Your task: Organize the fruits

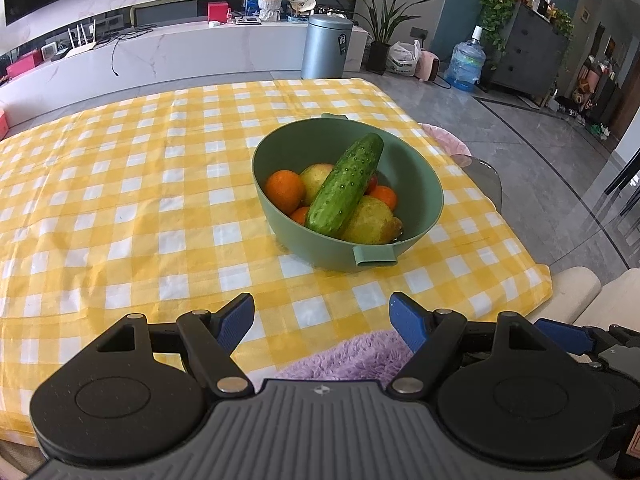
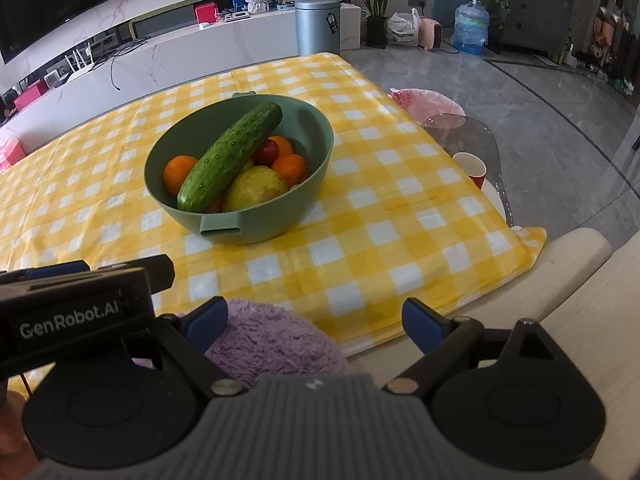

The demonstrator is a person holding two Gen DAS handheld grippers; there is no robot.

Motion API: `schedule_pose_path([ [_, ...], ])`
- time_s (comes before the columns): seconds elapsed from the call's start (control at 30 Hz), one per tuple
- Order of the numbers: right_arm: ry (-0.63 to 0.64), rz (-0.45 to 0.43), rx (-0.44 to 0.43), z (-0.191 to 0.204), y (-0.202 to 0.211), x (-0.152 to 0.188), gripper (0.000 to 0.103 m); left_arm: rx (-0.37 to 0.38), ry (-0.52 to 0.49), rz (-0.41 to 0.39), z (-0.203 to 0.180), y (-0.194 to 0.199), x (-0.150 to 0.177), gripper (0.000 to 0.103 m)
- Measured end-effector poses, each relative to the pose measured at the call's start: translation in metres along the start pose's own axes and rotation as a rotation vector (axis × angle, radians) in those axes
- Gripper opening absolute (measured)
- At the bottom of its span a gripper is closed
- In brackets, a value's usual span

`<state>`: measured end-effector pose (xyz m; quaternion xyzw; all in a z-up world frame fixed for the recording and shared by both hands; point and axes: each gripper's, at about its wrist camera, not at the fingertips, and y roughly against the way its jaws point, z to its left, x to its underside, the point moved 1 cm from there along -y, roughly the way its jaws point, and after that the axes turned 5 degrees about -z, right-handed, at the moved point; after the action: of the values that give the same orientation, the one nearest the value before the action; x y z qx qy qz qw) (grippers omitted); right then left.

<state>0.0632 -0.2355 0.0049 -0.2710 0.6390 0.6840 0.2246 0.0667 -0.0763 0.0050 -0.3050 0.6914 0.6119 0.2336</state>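
Observation:
A green bowl (image 1: 416,172) stands on the yellow checked tablecloth (image 1: 120,200); it also shows in the right wrist view (image 2: 316,148). A cucumber (image 1: 346,186) lies across the top of the fruit in it, above several oranges (image 1: 285,189) and a yellow pear (image 1: 370,220). In the right wrist view the cucumber (image 2: 230,158), oranges (image 2: 178,172), pear (image 2: 256,194) and a red fruit (image 2: 267,151) show. My left gripper (image 1: 322,322) is open and empty, near the table's front edge, short of the bowl. My right gripper (image 2: 316,322) is open and empty, beside the left one.
A purple fluffy cloth (image 2: 272,340) lies at the table's front edge. A pink-cushioned chair (image 2: 428,100) and a glass chair back with a red paper cup (image 2: 470,166) stand at the right edge. A cream chair (image 2: 580,280) is at front right.

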Motion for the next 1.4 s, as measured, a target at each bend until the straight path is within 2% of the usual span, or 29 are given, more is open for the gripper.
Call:
schedule_pose_path([
  [0.3, 0.010, 0.007, 0.001, 0.0007, -0.0027, 0.0000, 0.090, 0.006, -0.008, 0.022, 0.0018, -0.0029, 0.0005, 0.090],
  [1.4, 0.030, 0.008, -0.007, 0.0023, -0.0077, 0.0040, 0.090, 0.022, 0.001, 0.021, 0.0034, -0.0051, 0.0049, 0.090],
])
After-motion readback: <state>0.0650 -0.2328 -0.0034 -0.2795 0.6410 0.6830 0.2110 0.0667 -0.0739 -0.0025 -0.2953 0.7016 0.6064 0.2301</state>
